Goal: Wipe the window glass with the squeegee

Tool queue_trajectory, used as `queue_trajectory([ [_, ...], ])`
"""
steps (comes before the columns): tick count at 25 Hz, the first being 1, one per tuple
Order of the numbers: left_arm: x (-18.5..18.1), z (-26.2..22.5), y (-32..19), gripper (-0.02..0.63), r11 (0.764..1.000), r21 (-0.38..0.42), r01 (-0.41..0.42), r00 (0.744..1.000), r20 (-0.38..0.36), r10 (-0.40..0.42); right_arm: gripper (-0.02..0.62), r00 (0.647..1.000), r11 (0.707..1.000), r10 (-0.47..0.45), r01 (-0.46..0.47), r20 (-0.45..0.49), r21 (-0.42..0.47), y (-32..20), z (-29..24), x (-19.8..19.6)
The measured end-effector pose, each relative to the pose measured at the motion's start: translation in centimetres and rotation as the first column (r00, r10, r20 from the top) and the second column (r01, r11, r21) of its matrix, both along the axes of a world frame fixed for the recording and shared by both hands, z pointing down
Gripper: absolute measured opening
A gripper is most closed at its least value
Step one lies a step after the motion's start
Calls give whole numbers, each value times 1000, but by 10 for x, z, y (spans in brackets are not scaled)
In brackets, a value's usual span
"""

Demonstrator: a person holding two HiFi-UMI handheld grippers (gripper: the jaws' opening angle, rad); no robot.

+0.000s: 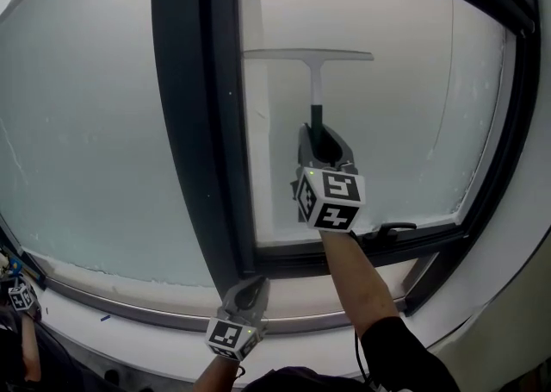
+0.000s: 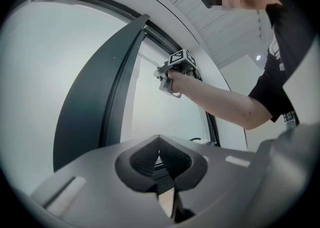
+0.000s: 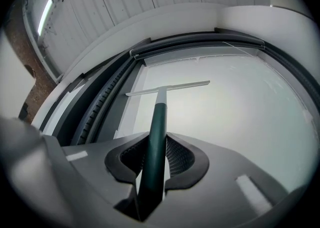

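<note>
The squeegee [image 1: 315,80] has a dark green handle, a pale neck and a wide blade lying flat against the frosted window glass [image 1: 387,123] of the right pane. My right gripper [image 1: 324,151] is shut on the handle, held up in front of that pane; in the right gripper view the handle [image 3: 156,142] runs up between the jaws to the blade [image 3: 167,88]. My left gripper [image 1: 250,294] hangs low by the sill, shut with nothing between its jaws. From the left gripper view, the right gripper [image 2: 175,69] and forearm show against the pane.
A thick dark mullion [image 1: 194,115] divides the large left pane [image 1: 77,123] from the right one. A dark window handle [image 1: 387,229] sits on the lower frame below the right gripper. The white sill [image 1: 155,330] runs along the bottom. Another marker cube [image 1: 22,295] shows at far left.
</note>
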State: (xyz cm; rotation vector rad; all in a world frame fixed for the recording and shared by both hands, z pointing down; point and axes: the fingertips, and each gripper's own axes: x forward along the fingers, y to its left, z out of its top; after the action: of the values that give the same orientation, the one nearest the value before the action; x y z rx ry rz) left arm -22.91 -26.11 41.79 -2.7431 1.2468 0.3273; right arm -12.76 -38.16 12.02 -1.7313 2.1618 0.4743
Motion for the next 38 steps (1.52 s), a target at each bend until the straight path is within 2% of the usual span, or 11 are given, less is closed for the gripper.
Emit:
queue_trajectory([
  [4, -5, 1, -1, -2, 1000, 6, -9, 1000, 11, 9, 87, 999, 999, 40, -40, -13, -9, -5, 5, -2],
  [9, -4, 5, 0, -2, 1000, 3, -15, 999, 47, 15, 87, 999, 999, 37, -38, -9, -28, -6, 17, -3],
  [20, 6, 16, 4, -2, 999, -30, -20, 999, 29, 21, 87, 999, 997, 35, -36, -25, -62, -3, 47, 1],
  [26, 9, 19, 7, -2, 999, -31, -12, 998, 55, 14, 86, 999, 995, 33, -35, -23, -90, -4, 66, 1],
  [33, 8, 23, 13, -2, 998, -54, -11, 1000, 3, 11, 86, 1000, 991, 26, -27, -12, -130, -1, 94, -1],
  [38, 8, 25, 15, -2, 998, -59, -3, 1000, 28, 4, 86, 1000, 989, 20, -22, -14, -146, 1, 104, -1],
])
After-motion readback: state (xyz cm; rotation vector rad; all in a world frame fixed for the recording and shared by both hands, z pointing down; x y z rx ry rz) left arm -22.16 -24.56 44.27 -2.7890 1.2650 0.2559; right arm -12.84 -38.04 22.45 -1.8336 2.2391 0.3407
